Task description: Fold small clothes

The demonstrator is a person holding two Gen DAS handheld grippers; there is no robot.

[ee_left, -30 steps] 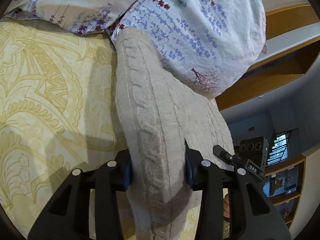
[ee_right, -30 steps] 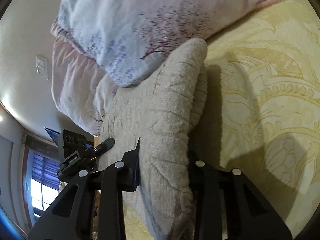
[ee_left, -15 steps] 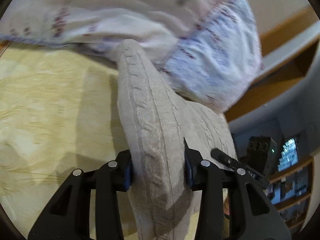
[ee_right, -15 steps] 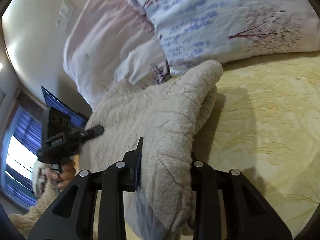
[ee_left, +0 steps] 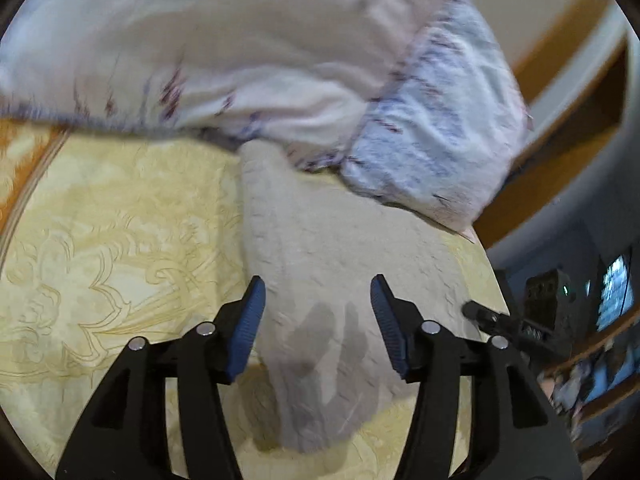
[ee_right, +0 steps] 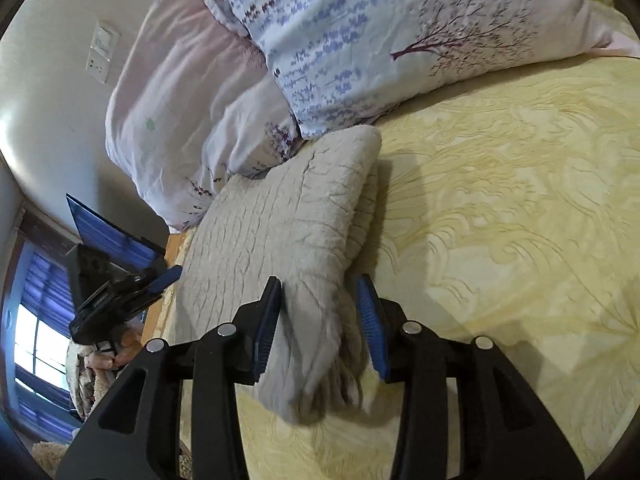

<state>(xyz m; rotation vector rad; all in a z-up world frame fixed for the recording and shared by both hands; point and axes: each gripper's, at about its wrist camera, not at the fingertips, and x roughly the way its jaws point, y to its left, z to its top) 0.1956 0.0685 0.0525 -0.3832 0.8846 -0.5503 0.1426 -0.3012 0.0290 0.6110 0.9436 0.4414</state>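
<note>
A folded beige cable-knit garment (ee_left: 320, 264) lies flat on the yellow patterned bedspread (ee_left: 112, 248), its far end against the pillows. My left gripper (ee_left: 318, 308) is open, its blue pads on either side of the near left corner, clear of the cloth. In the right wrist view the garment (ee_right: 280, 220) shows as a folded stack. My right gripper (ee_right: 320, 312) is open around its near right corner, pads close beside the knit. The other gripper shows at the edge of each view.
Floral pillows (ee_right: 400, 40) and a pale duvet (ee_left: 200, 40) are piled at the head of the bed (ee_right: 500, 200), touching the garment's far end. A wooden headboard (ee_left: 560, 128) stands at the right. A window (ee_right: 28, 340) and a wall switch (ee_right: 102, 52) lie beyond the bed edge.
Both grippers have opened and let go of the garment, which has come down to lie flat on the bedspread. Both grippers were shut on it a second ago.
</note>
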